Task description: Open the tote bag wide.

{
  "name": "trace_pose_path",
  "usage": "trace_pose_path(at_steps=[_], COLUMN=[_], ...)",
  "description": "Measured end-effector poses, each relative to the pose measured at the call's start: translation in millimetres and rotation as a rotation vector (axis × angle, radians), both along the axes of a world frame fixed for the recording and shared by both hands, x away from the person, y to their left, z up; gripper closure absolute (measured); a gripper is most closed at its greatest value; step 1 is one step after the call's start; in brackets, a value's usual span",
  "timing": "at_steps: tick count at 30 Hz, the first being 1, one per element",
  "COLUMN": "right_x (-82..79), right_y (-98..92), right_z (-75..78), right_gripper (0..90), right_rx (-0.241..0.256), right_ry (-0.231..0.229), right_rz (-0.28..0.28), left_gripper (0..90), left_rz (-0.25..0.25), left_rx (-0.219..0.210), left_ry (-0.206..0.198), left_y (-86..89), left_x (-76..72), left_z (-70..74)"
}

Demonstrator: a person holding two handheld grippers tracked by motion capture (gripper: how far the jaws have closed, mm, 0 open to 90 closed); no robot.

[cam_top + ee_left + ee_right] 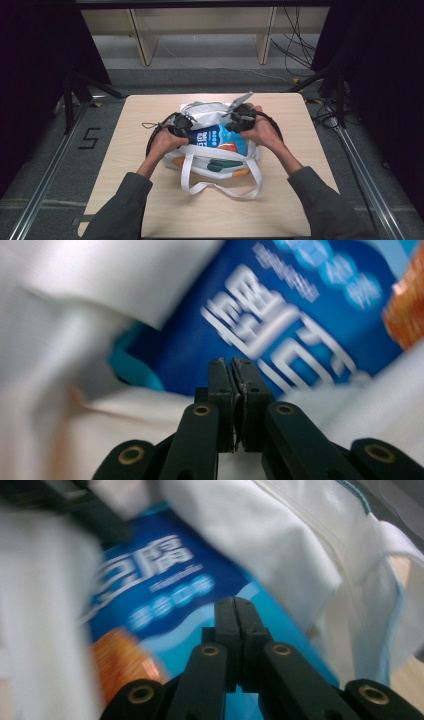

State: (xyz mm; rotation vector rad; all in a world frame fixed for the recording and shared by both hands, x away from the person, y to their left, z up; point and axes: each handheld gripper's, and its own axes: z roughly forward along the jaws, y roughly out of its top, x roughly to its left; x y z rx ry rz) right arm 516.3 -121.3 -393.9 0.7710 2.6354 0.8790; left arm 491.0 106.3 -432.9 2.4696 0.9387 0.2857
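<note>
Left gripper (186, 125) sat at 9 o'clock of the white tote bag (200, 112), jaws pressed together; in the left gripper view the left gripper (232, 362) seemed to pinch a thin edge of fabric, though motion blur hid whether it was really caught. The bag lay at table (150, 200) centre, mouth spread toward the person, two white handles (220, 189) trailing to 6 o'clock. One blue snack packet (220, 139) with white lettering and an orange corner lay in the opening, between both tools. A dark green item (222, 164) sat at 6 o'clock of it, identity unclear. Right gripper (235, 122) was at 3 o'clock of the bag mouth, jaws clenched; in the right gripper view the right gripper (235, 602) pointed over the packet with nothing visibly clamped.

Judged step: packing, holding the mouth open around the packet. Next move likely calls for seating the packet deeper while keeping the rim spread.

Count: two grippers, one bag, one packet, two handles.
</note>
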Motion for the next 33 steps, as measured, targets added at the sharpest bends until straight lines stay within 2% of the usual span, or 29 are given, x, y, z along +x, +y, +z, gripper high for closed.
trace_pose_path(at_steps=[2,3,4,5,6,7,8,9,10,12,13,14,15,17,18,19,20,21,23,24,25,27,28,30,31,33], right_x=[18.4,31.2,38.1,50.6,58.2,65.3,71.3,76.5,78.4,80.7,79.2,77.2,73.0,61.0,56.4,46.3,36.7,27.5,1.1,-10.7,-20.8,-41.2,-48.4,-63.6,-70.5,-80.6], right_y=[11.3,16.5,17.9,18.1,17.2,15.6,13.2,10.4,9.1,6.9,7.9,8.5,8.4,4.3,1.4,-2.4,-4.4,-3.8,-2.9,-5.3,-8.7,-16.6,-21.3,-31.0,-35.2,-38.9], right_z=[-10.7,-19.0,-22.8,-28.2,-33.4,-40.0,-46.5,-53.4,-55.4,-54.2,-49.5,-43.9,-36.1,-16.9,-10.4,-0.6,4.9,7.7,4.8,2.9,-1.3,-9.3,-13.5,-20.9,-26.0,-38.7], right_gripper=[90.0,90.0,90.0,90.0,90.0,90.0,90.0,90.0,90.0,90.0,90.0,90.0,90.0,90.0,90.0,90.0,90.0,90.0,90.0,90.0,90.0,90.0,90.0,90.0,90.0,90.0], right_rx=[-0.059,-0.075,-0.064,-0.089,-0.115,-0.115,-0.120,-0.133,-0.135,-0.148,-0.154,-0.174,-0.166,-0.130,-0.104,-0.049,-0.016,0.003,-0.007,-0.015,-0.015,-0.047,-0.049,-0.074,-0.083,-0.111], right_ry=[-0.005,0.011,0.027,0.008,0.042,0.064,0.081,0.101,0.109,0.109,0.117,0.089,0.062,0.020,0.004,-0.015,-0.009,0.010,0.011,0.017,0.030,0.083,0.086,0.100,0.122,0.142], right_rz=[-0.003,-0.033,-0.058,-0.109,-0.140,-0.171,-0.197,-0.219,-0.235,-0.248,-0.257,-0.243,-0.236,-0.213,-0.187,-0.150,-0.112,-0.103,-0.007,0.027,0.056,0.082,0.120,0.147,0.150,0.147], left_gripper=[88.5,88.7,89.0,89.3,89.4,89.4,89.5,89.6,89.6,89.6,89.6,89.6,89.4,87.7,86.9,86.5,86.1,86.1,85.4,85.0,85.2,86.0,87.1,88.2,89.3,89.6], left_rz=[-0.012,-0.022,-0.043,-0.061,-0.069,-0.078,-0.122,-0.131,-0.142,-0.119,-0.129,-0.138,-0.121,-0.078,-0.089,-0.088,-0.069,-0.043,-0.008,0.015,0.022,0.041,0.039,0.035,0.042,0.074], left_rx=[-0.019,-0.022,-0.008,0.012,0.009,0.015,0.058,0.075,0.052,0.017,0.052,0.078,0.077,0.028,-0.006,-0.033,-0.064,-0.094,-0.147,-0.189,-0.204,-0.208,-0.196,-0.143,-0.143,-0.151], left_ry=[0.004,0.009,0.008,0.010,0.013,0.013,0.020,0.026,-0.003,0.005,0.003,-0.008,-0.004,-0.009,-0.035,-0.045,-0.049,-0.062,-0.080,-0.083,-0.077,-0.079,-0.070,-0.050,-0.050,-0.022], left_y=[4.5,6.5,9.3,11.6,13.5,15.6,19.6,22.2,26.7,29.0,26.2,23.3,21.8,22.0,24.2,24.7,23.9,22.9,21.0,18.8,16.0,7.7,4.0,0.2,0.5,5.8], left_x=[-6.8,-9.5,-16.0,-21.3,-27.5,-33.8,-40.5,-45.4,-48.4,-51.1,-51.4,-52.0,-52.7,-50.6,-43.9,-39.4,-36.1,-29.3,-18.8,-13.9,-8.8,0.4,4.6,11.3,12.9,17.1], left_z=[-0.6,-0.8,-2.0,-4.0,-6.9,-8.1,-6.8,-6.3,-8.5,-13.0,-11.2,-9.0,-6.8,-3.4,0.5,4.1,6.3,10.3,15.5,16.2,16.5,14.4,12.5,7.3,4.4,-4.2])
